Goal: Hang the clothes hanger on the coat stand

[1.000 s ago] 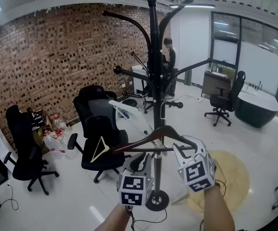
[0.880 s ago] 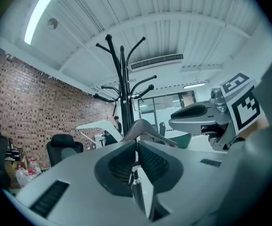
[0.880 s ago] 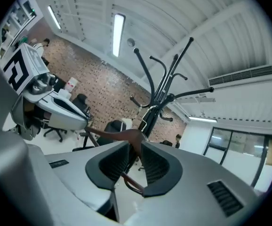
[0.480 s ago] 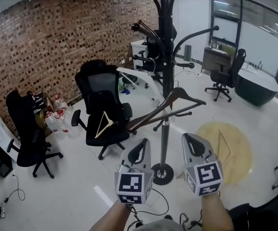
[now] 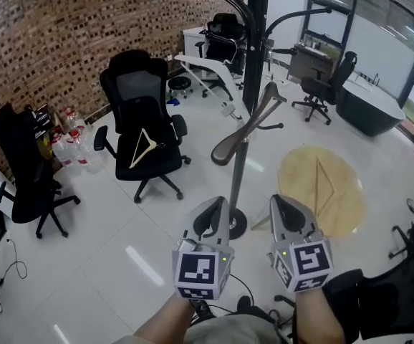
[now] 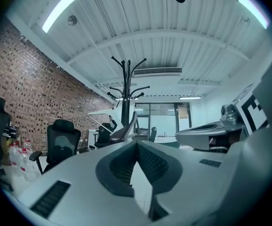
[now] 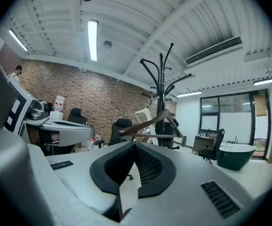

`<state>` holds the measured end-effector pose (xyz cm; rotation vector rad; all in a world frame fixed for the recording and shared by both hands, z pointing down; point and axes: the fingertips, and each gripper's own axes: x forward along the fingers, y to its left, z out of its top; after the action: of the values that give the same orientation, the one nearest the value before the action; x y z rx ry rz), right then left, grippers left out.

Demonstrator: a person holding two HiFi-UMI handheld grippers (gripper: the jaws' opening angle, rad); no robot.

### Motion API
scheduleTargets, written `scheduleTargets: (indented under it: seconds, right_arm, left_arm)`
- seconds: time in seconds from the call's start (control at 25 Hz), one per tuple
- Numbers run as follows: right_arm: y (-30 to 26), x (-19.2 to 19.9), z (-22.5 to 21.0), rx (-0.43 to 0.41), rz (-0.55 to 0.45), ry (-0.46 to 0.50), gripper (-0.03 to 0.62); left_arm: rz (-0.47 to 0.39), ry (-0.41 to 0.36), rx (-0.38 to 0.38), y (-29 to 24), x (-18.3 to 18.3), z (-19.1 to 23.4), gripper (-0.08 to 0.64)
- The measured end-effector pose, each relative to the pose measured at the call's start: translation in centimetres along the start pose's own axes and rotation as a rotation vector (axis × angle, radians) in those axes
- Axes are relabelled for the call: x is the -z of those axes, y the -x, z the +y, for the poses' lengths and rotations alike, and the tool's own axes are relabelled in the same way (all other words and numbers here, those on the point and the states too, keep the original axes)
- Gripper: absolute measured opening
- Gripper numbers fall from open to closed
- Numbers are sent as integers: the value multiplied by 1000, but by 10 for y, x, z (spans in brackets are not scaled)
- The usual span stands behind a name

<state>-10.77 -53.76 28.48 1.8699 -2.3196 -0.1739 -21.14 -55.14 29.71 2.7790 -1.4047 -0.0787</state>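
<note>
The black coat stand (image 5: 256, 41) rises from a round base on the white floor ahead of me. A dark wooden clothes hanger (image 5: 239, 138) hangs tilted on it, free of both grippers; it also shows as the hanger (image 7: 148, 122) in the right gripper view and the hanger (image 6: 124, 131) in the left gripper view. My left gripper (image 5: 210, 213) and right gripper (image 5: 287, 212) sit side by side, low and near me, well short of the stand. Both have their jaws shut with nothing between them, as the left gripper (image 6: 137, 144) and right gripper (image 7: 135, 145) views show.
A black office chair (image 5: 132, 95) with a light wooden hanger (image 5: 144, 145) on its seat stands left of the stand. Another black chair (image 5: 21, 156) and water bottles (image 5: 67, 145) are by the brick wall. A round yellowish rug (image 5: 321, 188) lies at right.
Both grippers have drawn back and down from the stand. The right gripper, up against the hanger a second ago, is now clear of it. The hanger stays on the stand, swung more edge-on.
</note>
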Motion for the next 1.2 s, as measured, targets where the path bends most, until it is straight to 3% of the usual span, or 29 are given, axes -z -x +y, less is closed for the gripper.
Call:
scheduleTargets:
  seconds: [0.24,0.48,0.72,0.96,1.2]
  right_arm:
    - [77,12,11,-49,-25,-36,0]
    - [169,71,0,-91,-41,-71,0]
    - [238,119,-20,-59,-6,-135,0]
    - [264,111,3,22,-7,-132,0]
    - [279,110,72,129,30,-137,0]
  left_arm:
    - [22,-25,-55,68,21,-49,16]
    - [49,-27,-88,114,73,-136,17]
    - [102,-35,-46,139,109,-205,17]
    - [81,-45,39,167,108,-204,17]
    - [90,-41,174,221,113,-178,17]
